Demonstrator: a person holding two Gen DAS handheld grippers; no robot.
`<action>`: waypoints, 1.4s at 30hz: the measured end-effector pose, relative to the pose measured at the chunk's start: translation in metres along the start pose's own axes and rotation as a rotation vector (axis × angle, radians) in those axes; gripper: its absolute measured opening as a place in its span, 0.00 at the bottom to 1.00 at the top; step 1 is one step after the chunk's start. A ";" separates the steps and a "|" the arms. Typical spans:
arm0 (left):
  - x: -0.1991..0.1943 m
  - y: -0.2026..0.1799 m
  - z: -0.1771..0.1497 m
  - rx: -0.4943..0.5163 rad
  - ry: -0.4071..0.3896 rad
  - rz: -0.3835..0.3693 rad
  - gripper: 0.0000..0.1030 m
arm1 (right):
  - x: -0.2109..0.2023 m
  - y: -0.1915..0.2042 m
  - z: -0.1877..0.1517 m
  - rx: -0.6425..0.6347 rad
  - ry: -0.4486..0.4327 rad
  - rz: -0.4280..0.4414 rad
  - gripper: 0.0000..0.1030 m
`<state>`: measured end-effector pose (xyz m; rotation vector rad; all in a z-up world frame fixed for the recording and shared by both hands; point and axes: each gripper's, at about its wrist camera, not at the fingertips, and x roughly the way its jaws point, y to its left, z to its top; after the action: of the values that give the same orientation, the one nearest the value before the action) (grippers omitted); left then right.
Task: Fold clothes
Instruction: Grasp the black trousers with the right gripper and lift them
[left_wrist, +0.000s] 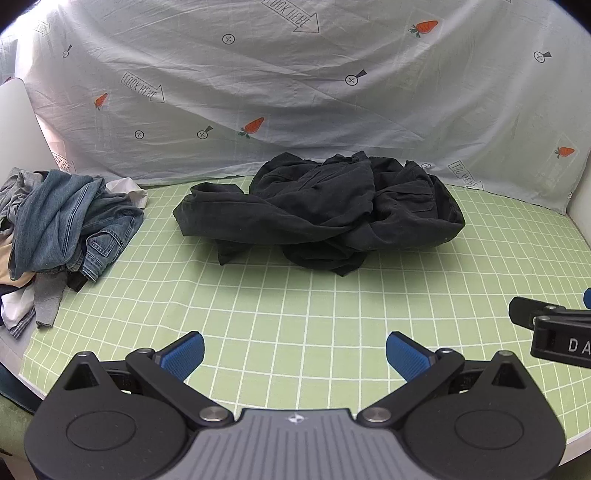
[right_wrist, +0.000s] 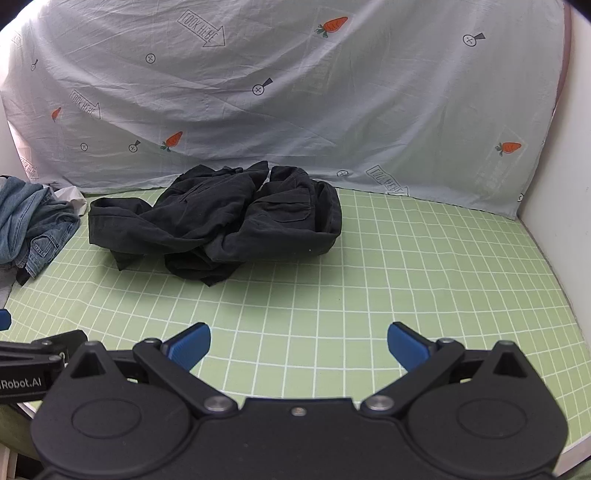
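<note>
A crumpled black garment (left_wrist: 321, 210) lies in a heap at the far middle of the green checked mat (left_wrist: 295, 317); it also shows in the right wrist view (right_wrist: 218, 221). My left gripper (left_wrist: 294, 354) is open and empty, hovering over the mat's near edge, well short of the garment. My right gripper (right_wrist: 298, 345) is open and empty too, beside the left one; part of its body shows at the right edge of the left wrist view (left_wrist: 554, 328).
A pile of denim and other clothes (left_wrist: 62, 225) sits at the mat's left edge, also in the right wrist view (right_wrist: 33, 221). A pale blue printed sheet (left_wrist: 295, 92) hangs behind. A white wall (right_wrist: 557, 184) bounds the right side.
</note>
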<state>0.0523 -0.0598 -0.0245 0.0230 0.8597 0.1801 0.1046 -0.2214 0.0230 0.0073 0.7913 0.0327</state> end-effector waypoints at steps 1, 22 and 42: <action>0.003 0.000 0.003 -0.007 0.003 -0.003 1.00 | 0.003 -0.003 0.003 0.006 0.002 -0.001 1.00; 0.179 0.037 0.109 0.093 0.143 0.049 1.00 | 0.194 -0.004 0.105 0.048 0.100 -0.173 0.89; 0.245 0.059 0.120 -0.029 0.246 0.067 0.99 | 0.291 -0.026 0.090 0.102 0.221 -0.178 0.21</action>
<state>0.2904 0.0451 -0.1248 0.0022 1.1026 0.2616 0.3737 -0.2375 -0.1205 0.0307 1.0115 -0.1779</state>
